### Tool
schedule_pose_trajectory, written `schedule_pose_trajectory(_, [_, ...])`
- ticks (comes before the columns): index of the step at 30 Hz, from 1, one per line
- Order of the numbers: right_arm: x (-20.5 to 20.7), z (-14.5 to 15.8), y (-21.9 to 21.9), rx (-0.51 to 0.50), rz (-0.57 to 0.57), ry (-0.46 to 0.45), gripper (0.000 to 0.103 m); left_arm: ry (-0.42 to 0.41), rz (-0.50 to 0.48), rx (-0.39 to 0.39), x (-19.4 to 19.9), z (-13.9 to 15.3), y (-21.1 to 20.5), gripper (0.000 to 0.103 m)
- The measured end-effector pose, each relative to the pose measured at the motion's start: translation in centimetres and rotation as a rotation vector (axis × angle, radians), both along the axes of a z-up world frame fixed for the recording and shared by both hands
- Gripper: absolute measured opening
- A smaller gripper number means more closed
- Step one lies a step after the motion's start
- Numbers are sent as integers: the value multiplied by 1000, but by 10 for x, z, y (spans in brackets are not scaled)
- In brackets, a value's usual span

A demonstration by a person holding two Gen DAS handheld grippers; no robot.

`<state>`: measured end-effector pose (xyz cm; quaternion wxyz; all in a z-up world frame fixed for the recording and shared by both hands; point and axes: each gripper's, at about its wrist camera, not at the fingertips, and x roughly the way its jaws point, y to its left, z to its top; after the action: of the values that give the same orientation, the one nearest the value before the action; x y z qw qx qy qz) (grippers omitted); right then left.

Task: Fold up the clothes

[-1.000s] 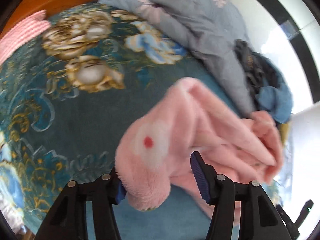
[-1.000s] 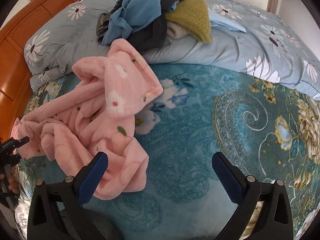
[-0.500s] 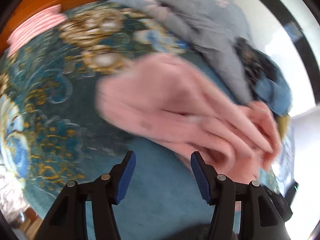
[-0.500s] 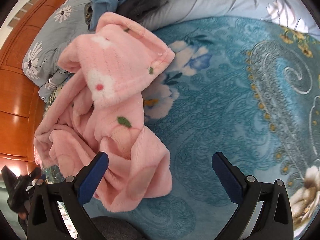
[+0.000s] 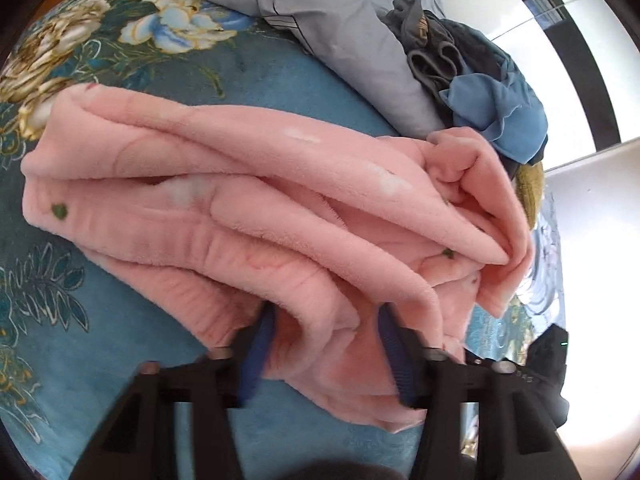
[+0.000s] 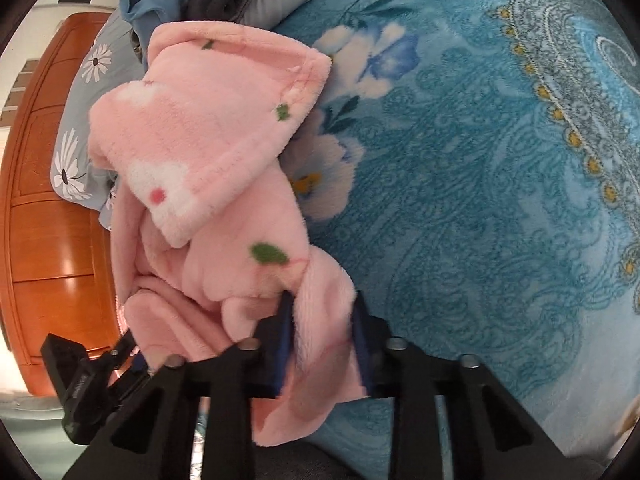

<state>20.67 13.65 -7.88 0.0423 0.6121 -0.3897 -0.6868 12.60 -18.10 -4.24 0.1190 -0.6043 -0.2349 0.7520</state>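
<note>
Your left gripper [image 5: 326, 344] and right gripper [image 6: 322, 336] each pinch the pink fleece garment [image 5: 248, 204]: soft, bulky, limp. Grasp its hem edges, not its bunched folds.

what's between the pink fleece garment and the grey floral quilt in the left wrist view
A bare strip of teal blanket separates the pink fleece garment from the grey quilt.

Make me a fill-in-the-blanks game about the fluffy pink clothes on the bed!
1. The fluffy garment between both grippers is coloured ____.
2. The right gripper is ____ on a fold of it.
3. The blanket under it is mostly ____.
4. Beside the bed stands orange-brown ____ furniture.

Missing words: pink; shut; blue; wooden
</note>
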Motion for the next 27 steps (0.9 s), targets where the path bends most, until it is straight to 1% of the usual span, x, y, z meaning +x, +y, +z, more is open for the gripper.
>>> schedule_pose_trajectory(1, [1,4,0,-2,-1,8,13,-7,3,4,1,0,0,13])
schedule_pose_trajectory(3, [5,15,3,-8,-13,28,10,3,-1,9,4,1,0,12])
schedule_pose_trajectory(5, [10,27,11,-3,-40,56,8,29,-18,-7,7,8,4,10])
schedule_pose_trajectory(9, [27,52,37,-15,-120,118,7,107,-79,10,8,36,19,9])
schedule_pose_trajectory(11, [36,69,55,8,-157,162,7,152,-123,39,5,55,40,9])
schedule_pose_trajectory(14, [48,102,94,42,-250,232,7,220,-189,83,-1,83,71,9])
schedule_pose_trajectory(19, [97,161,180,150,-426,351,7,333,-304,164,-8,134,128,9])
schedule_pose_trajectory(22, [128,207,230,219,-502,411,7,403,-351,205,-19,166,166,9])
schedule_pose_trajectory(25, [153,244,263,267,-563,466,7,480,-384,236,-31,205,197,8])
schedule_pose_trajectory(27, [167,258,272,289,-580,506,7,537,-415,251,-35,232,209,9])
